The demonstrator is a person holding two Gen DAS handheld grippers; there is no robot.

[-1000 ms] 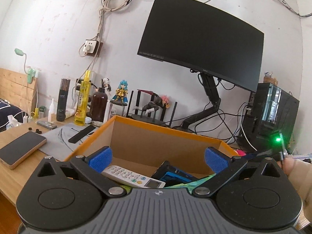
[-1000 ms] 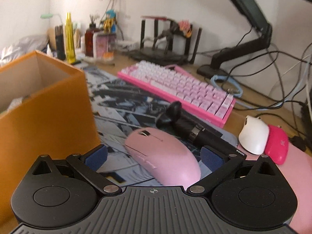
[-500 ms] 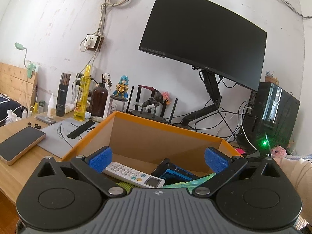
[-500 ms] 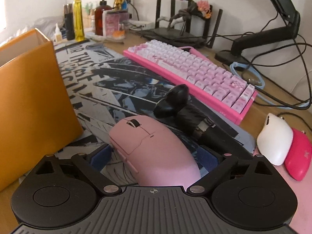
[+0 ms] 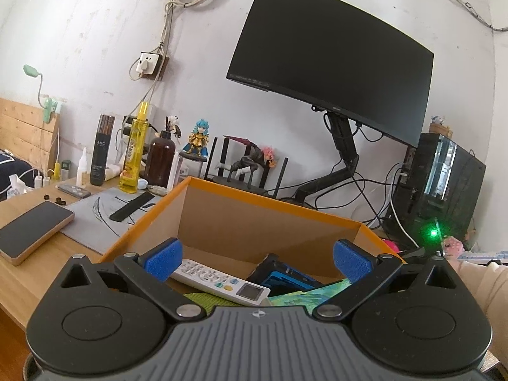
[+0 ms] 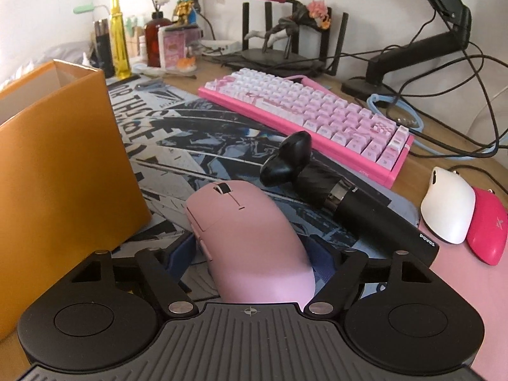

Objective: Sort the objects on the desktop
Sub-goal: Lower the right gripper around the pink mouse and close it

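Mouse: pale pink mouse point(image 6: 250, 241), lower centre, on the printed desk mat point(image 6: 197, 146); light, rigid, smooth, likely slippery.
Hold: low on its flanks.
My right claw point(image 6: 254, 255): spread astride it, not yet clenched.
My left claw point(image 5: 254, 255): spread, empty, above orange box point(image 5: 270, 203).

The left wrist camera is looking forward over its fingers, down into the nearby orange box point(image 5: 270, 219) toward the wall. The right wrist camera is sitting low over the desk mat point(image 6: 203, 146), facing the pink keyboard point(image 6: 304, 108). Both are sharing the box point(image 6: 60, 155).
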